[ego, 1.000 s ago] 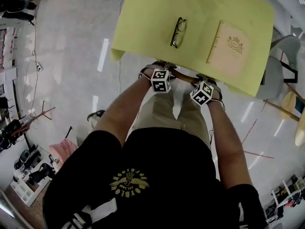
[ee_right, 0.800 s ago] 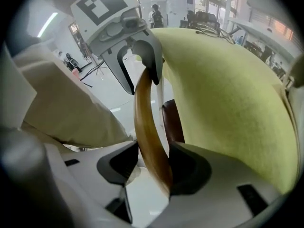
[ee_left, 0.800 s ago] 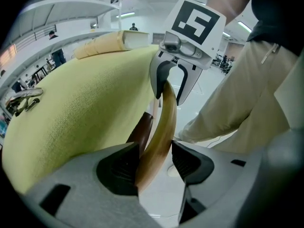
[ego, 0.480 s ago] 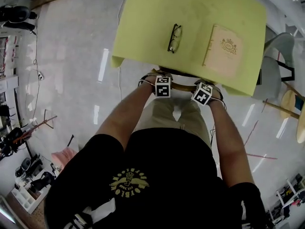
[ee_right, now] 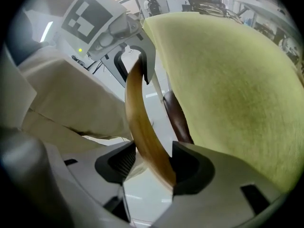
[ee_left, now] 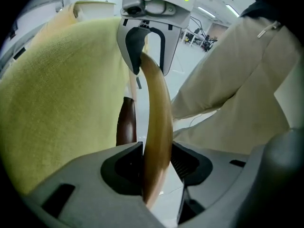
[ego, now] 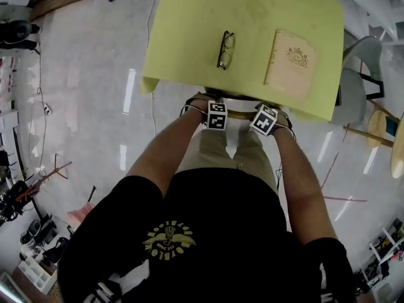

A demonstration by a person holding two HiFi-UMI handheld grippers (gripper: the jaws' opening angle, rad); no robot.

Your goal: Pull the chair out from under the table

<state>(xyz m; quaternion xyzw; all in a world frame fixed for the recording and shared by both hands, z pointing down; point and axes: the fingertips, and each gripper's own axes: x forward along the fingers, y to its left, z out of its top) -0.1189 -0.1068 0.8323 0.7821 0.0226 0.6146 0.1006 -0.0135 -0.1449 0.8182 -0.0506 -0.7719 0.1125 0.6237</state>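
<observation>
Left gripper [ee_left: 156,167] has slid toward the right gripper [ee_right: 149,163] and sunk, its jaws just closing onto the chair's top rail [ego: 241,114]; the right's, just reopened wide, only straddle it. Tucked under the table [ego: 189,43] ahead, the chair presents its rail crosswise through both jaws, so the pull runs straight back toward the person
</observation>
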